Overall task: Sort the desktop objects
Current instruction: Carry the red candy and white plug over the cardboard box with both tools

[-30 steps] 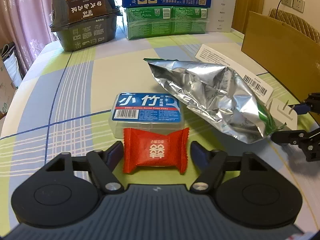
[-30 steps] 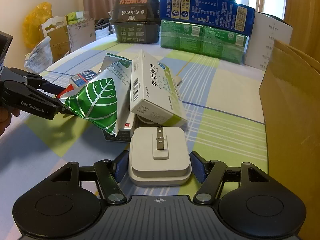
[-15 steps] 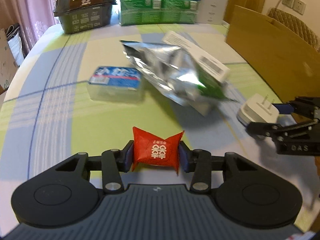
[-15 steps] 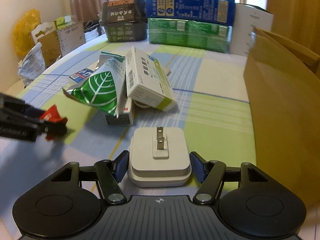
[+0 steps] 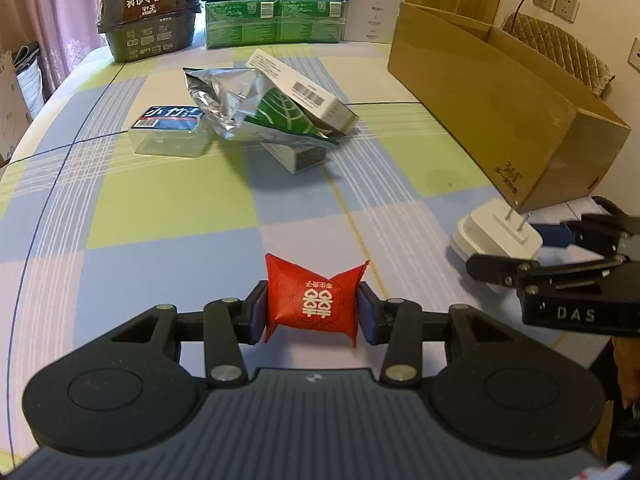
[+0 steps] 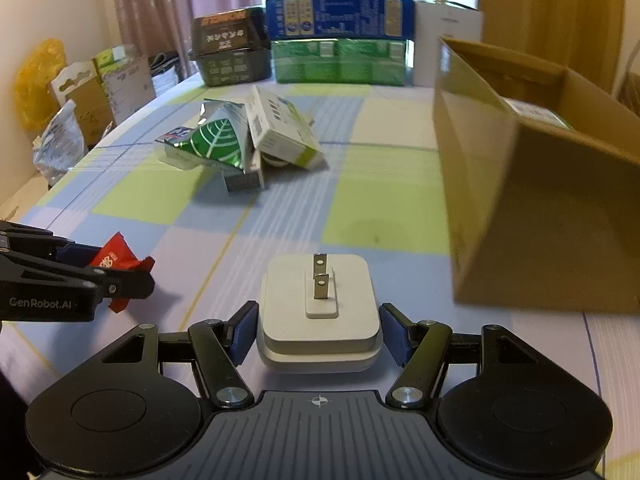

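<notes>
- Between my left gripper's (image 5: 311, 312) pads sits a red candy packet (image 5: 314, 298), clamped from both sides and lifted clear of the checked tablecloth (image 5: 168, 200); white double-happiness characters are printed on its wrapper.
- At my right gripper (image 6: 319, 334) a white plug adapter (image 6: 319, 308) sits between the blue pads, prongs up; whether the pads press on it or stand just off its sides I cannot tell.
- Beside that hand stands the open cardboard box (image 6: 520, 200), which I judge to be the sorting bin; a printed label shows inside, too blurred to read.
- Progress, as I judge it: two items are in hand and neither is in the box.
- Left on the table is a small heap: a clear floss-pick case (image 5: 170, 132) with large Chinese characters on its blue label, a foil bag with a green leaf print (image 5: 256, 112), and a white medicine carton (image 5: 304, 90) with a barcode leaning on the bag.
- Farther back a dark tub (image 5: 148, 12) reads "HONGLU" upside down, next to stacked green and blue boxes (image 5: 276, 0).
- Readable on the grippers: "GenRobot.AI" on my left, "DAS" on my right.
</notes>
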`<state>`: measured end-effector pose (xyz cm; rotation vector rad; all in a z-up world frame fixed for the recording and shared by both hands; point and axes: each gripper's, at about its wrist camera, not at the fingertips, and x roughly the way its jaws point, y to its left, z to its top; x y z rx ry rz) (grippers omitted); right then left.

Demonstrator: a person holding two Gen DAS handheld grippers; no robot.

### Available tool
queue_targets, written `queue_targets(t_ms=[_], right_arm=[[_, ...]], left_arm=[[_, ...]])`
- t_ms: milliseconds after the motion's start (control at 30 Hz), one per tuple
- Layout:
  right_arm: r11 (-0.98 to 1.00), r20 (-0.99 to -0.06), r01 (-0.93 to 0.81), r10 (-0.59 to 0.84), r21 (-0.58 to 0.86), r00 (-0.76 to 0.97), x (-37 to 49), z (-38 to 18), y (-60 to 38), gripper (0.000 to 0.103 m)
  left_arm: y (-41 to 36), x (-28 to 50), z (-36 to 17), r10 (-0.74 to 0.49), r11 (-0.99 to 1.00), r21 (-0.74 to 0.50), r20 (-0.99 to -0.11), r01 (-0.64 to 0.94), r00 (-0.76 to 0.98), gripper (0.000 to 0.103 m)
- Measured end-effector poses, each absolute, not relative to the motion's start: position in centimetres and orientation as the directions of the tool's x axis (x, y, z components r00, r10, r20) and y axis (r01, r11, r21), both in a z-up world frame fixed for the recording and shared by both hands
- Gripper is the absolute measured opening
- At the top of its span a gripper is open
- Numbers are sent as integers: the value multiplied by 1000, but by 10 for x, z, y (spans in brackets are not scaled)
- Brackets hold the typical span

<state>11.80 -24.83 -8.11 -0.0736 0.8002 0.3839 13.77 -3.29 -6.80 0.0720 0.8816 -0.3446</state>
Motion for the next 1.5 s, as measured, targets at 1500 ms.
queue_targets(t_ms=[1500], right_arm=[[985, -500, -169, 132, -29, 856, 136, 44, -402, 62]], left_arm=[[-225, 170, 59, -502, 798, -50, -607, 601, 616, 39]])
